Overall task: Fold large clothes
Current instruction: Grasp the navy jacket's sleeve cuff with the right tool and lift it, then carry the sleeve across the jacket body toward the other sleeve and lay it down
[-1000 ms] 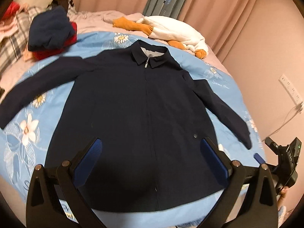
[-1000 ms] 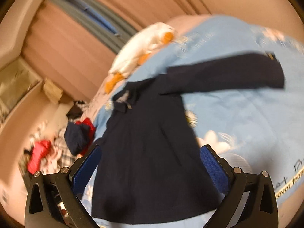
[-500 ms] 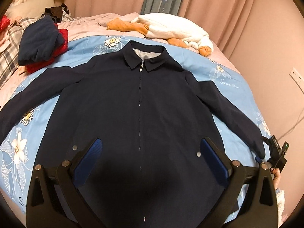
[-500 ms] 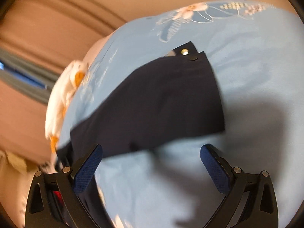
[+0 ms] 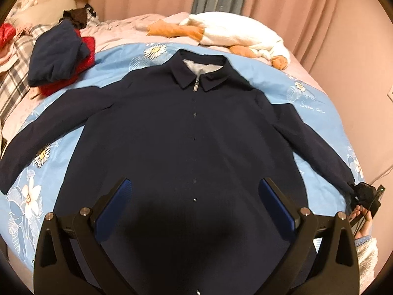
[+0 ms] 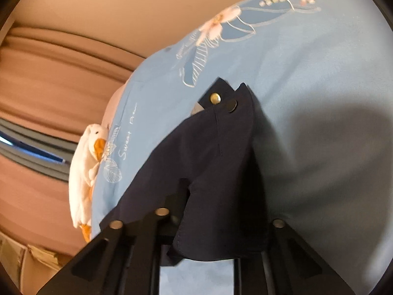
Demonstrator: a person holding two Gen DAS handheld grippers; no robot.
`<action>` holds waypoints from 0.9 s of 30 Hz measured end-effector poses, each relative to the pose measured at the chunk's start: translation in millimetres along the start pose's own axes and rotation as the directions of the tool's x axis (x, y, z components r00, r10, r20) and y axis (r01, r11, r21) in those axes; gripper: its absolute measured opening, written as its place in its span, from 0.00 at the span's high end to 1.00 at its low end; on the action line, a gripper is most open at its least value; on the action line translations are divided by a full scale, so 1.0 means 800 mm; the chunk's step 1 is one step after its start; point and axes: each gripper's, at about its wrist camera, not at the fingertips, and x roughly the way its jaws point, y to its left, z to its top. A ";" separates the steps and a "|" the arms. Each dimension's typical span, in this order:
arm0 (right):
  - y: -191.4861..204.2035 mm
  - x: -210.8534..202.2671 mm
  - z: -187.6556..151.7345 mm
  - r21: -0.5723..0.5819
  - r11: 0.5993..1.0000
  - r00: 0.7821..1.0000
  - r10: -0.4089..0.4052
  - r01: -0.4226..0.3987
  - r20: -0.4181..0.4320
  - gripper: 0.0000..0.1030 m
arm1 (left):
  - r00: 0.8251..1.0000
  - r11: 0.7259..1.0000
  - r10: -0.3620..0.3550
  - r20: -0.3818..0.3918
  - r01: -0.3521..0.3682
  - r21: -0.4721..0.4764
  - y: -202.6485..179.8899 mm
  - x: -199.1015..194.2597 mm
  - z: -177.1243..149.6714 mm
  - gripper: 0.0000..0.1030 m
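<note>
A dark navy zip jacket [image 5: 194,127] lies face up and spread flat on a light blue floral sheet [image 5: 302,98], collar at the far side, both sleeves stretched outward. My left gripper [image 5: 195,209] is open and empty, hovering above the jacket's lower front. In the left wrist view my right gripper [image 5: 363,196] sits at the cuff of the right sleeve. In the right wrist view the gripper [image 6: 213,231] is shut on the sleeve cuff [image 6: 216,162], whose snap buttons [image 6: 215,97] show; the cloth hides the fingertips.
A white and orange plush duck [image 5: 235,36] lies beyond the collar. Folded navy and red clothes [image 5: 59,56] and plaid cloth [image 5: 14,78] lie at the far left. Pink curtains [image 5: 282,2] and a wall close the far and right sides.
My right gripper went from open above the sleeve end to shut on the cuff. My left gripper moved closer over the jacket's lower front, still open.
</note>
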 end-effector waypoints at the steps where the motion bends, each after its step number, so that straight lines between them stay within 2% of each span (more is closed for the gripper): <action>1: 0.006 -0.007 -0.001 -0.032 0.999 1.000 -0.009 0.010 0.014 0.91 | 1.000 1.000 0.005 -0.017 -0.006 -0.012 0.010 0.002 0.000 0.00; 4: 0.046 -0.024 -0.007 -0.175 0.983 0.997 -0.052 0.063 0.064 0.93 | 0.999 0.999 -0.009 -0.045 0.007 -0.039 0.033 0.002 -0.002 0.00; 7: 0.116 -0.038 -0.014 -0.355 0.931 0.995 -0.066 0.089 0.076 0.93 | 0.999 0.998 -0.007 -0.048 0.005 -0.058 0.055 -0.005 -0.003 0.00; 9: 0.179 -0.048 -0.025 -0.480 0.869 0.991 -0.081 0.123 0.107 0.93 | 0.999 0.997 -0.004 -0.044 0.001 -0.073 0.070 -0.011 -0.002 0.00; 12: 0.277 -0.063 -0.050 -0.627 0.767 0.987 -0.050 0.136 0.153 0.93 | 1.000 0.994 0.002 -0.030 -0.005 -0.111 0.098 -0.022 0.003 0.00; 16: 0.400 -0.078 -0.120 -0.787 0.603 0.983 0.029 0.130 0.184 0.93 | 1.000 0.989 0.009 -0.013 -0.011 -0.147 0.130 -0.032 0.011 0.00; 18: 0.457 -0.074 -0.172 -0.851 0.514 0.983 0.074 0.106 0.167 0.93 | 1.000 0.986 0.016 -0.001 -0.016 -0.165 0.147 -0.037 0.014 0.00; 20: 0.492 -0.068 -0.219 -0.897 0.432 0.983 0.105 0.092 0.152 0.93 | 1.000 0.981 0.027 0.013 -0.024 -0.192 0.168 -0.041 0.019 0.00; 21: 0.514 -0.067 -0.261 -0.928 0.366 0.984 0.128 0.071 0.126 0.93 | 0.999 0.979 0.030 0.015 -0.027 -0.203 0.176 -0.042 0.021 0.00; 22: 0.521 -0.064 -0.284 -0.944 0.325 0.985 0.140 0.053 0.103 0.93 | 0.999 0.975 0.037 0.019 -0.032 -0.221 0.189 -0.043 0.023 0.00; 26: 0.534 -0.038 -0.428 -0.997 0.078 0.991 0.134 -0.023 -0.012 0.93 | 0.997 0.958 0.073 0.030 -0.062 -0.281 0.231 -0.043 0.028 0.00; 27: 0.531 -0.028 -0.454 -0.999 0.029 0.993 0.119 -0.030 -0.027 0.93 | 0.996 0.954 0.082 0.031 -0.070 -0.292 0.240 -0.041 0.028 0.00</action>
